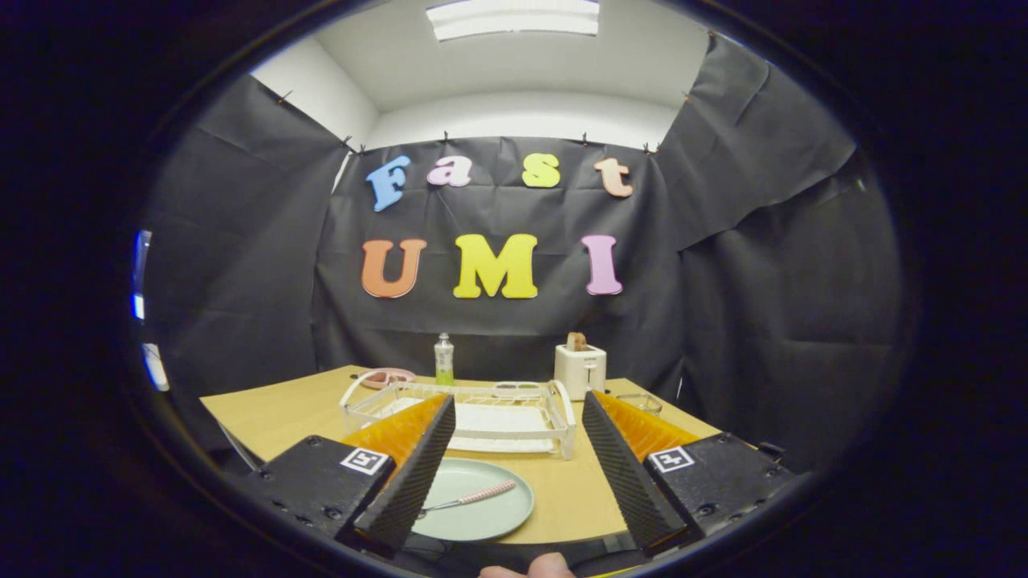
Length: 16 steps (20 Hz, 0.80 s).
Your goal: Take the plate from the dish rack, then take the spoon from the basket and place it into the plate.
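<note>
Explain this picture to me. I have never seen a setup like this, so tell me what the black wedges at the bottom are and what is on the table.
The two black wedges are the fingers of a hand-held gripper. A person carries it, and the camera rides on it, looking forward along the fingers. They stand wide apart and hold nothing.

Everything sits on a wooden table inside a booth with black cloth walls. Between the fingers lies a pale green plate, and a spoon with a pink handle rests in it. Just beyond is a white dish rack. Farther back stand a bottle, a white toaster with bread in it, and a pink dish.

So the spoon is already in the plate.
</note>
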Each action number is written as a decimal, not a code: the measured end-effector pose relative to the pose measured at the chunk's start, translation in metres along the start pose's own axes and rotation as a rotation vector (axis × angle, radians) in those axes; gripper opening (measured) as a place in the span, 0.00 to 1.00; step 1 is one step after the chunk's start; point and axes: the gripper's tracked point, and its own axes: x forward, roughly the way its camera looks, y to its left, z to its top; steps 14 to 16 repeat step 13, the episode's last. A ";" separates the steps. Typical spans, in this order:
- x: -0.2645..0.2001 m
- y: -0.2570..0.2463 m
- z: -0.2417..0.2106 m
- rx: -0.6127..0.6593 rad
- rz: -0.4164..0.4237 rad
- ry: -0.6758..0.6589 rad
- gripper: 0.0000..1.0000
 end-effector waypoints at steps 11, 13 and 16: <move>-0.052 0.000 0.002 0.067 0.001 0.046 1.00; -0.054 0.001 0.004 0.061 -0.007 0.032 1.00; -0.054 0.001 0.004 0.061 -0.007 0.032 1.00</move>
